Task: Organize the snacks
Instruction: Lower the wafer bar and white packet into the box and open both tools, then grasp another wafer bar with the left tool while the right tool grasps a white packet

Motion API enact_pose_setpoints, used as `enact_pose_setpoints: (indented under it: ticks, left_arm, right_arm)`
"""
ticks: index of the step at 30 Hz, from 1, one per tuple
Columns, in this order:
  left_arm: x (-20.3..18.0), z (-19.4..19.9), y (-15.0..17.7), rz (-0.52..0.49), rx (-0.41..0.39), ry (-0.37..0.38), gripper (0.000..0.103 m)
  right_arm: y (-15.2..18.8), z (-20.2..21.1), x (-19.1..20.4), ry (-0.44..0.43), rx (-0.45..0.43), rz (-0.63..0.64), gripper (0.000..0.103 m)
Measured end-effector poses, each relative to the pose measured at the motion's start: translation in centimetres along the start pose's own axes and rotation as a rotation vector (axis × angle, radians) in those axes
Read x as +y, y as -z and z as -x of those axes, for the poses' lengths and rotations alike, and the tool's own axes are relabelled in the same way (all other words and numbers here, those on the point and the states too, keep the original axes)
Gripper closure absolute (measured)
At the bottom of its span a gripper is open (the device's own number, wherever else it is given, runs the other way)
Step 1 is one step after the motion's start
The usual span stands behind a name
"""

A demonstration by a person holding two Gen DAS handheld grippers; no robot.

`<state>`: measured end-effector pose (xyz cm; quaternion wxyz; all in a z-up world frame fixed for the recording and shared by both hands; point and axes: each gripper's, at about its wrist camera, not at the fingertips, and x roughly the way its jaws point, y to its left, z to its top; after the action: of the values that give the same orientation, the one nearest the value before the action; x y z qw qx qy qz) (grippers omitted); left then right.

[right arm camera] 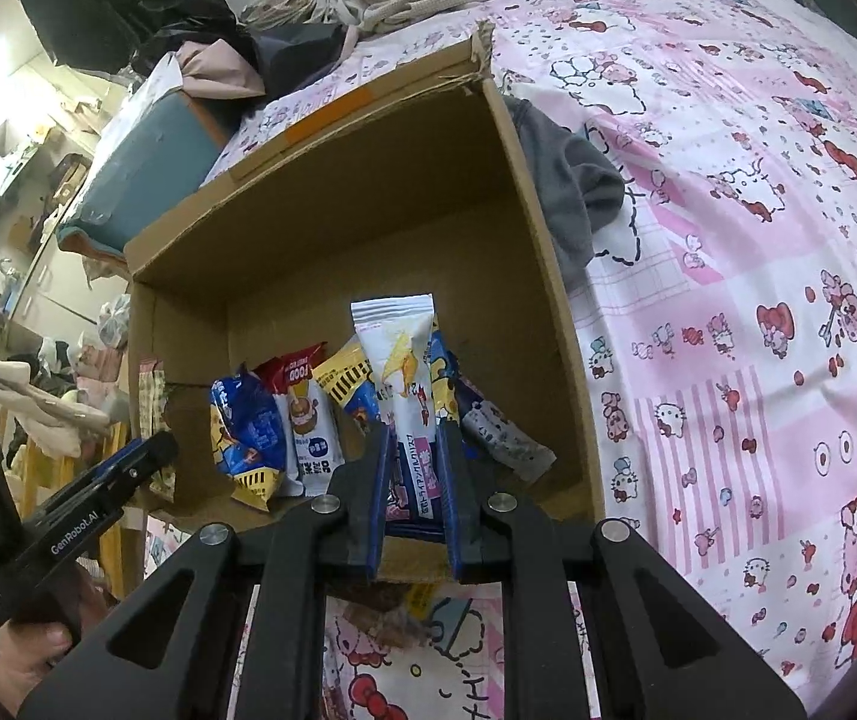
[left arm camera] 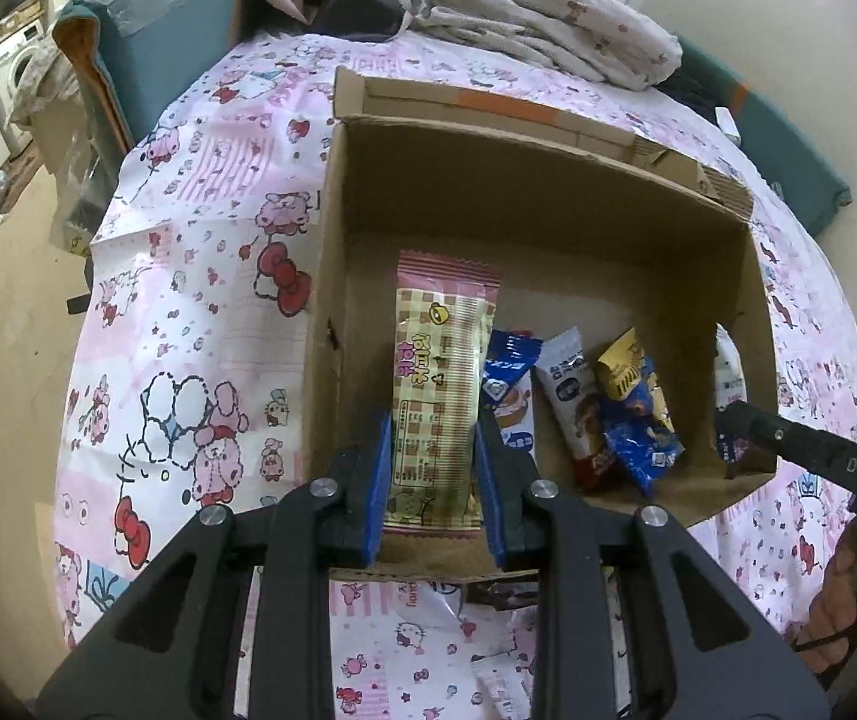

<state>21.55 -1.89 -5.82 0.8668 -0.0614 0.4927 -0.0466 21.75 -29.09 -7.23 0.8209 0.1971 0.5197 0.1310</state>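
An open cardboard box (left arm camera: 548, 180) lies on the patterned bedsheet; it also shows in the right wrist view (right arm camera: 332, 192). My left gripper (left arm camera: 434, 420) is shut on a pink and yellow checked snack bar (left arm camera: 440, 372), held upright over the box's near left side. My right gripper (right arm camera: 416, 438) is shut on a white snack packet (right arm camera: 395, 354), held upright inside the box. Several snack packets (left arm camera: 608, 402) stand along the box's near wall; they also show in the right wrist view (right arm camera: 272, 420). The right gripper shows at the right of the left wrist view (left arm camera: 728, 414).
A pink cartoon-print sheet (left arm camera: 200, 276) covers the bed. More snack packets (left arm camera: 488, 600) lie on the sheet in front of the box. A grey cloth (right arm camera: 572, 192) lies against the box's right wall. Bundled bedding (left arm camera: 536, 18) and a teal box (left arm camera: 152, 42) lie behind.
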Motion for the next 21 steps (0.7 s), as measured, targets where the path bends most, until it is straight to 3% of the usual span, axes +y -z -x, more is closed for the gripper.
enact_pose_setpoints:
  ticks: [4, 7, 12, 19, 21]
  left_arm:
    - [-0.5, 0.1, 0.0, -0.026, -0.004, -0.003, 0.077]
    - [-0.7, 0.1, 0.1, -0.029, 0.009, 0.012, 0.067]
    - [-1.0, 0.4, 0.2, -0.037, 0.009, 0.019, 0.04]
    - [-0.5, 0.8, -0.1, -0.014, -0.002, 0.021, 0.037]
    - [-0.4, 1.3, -0.1, -0.007, -0.024, 0.014, 0.037]
  right_arm:
    - [0.0, 0.0, 0.5, 0.024, -0.006, 0.037, 0.083]
    - [0.0, -0.1, 0.8, 0.041, -0.005, 0.05, 0.083]
    - [0.0, 0.2, 1.1, 0.033, -0.015, 0.056, 0.083]
    - [-0.1, 0.8, 1.2, 0.004, -0.032, 0.05, 0.081]
    - [-0.1, 1.1, 1.5, -0.018, -0.049, 0.053, 0.066]
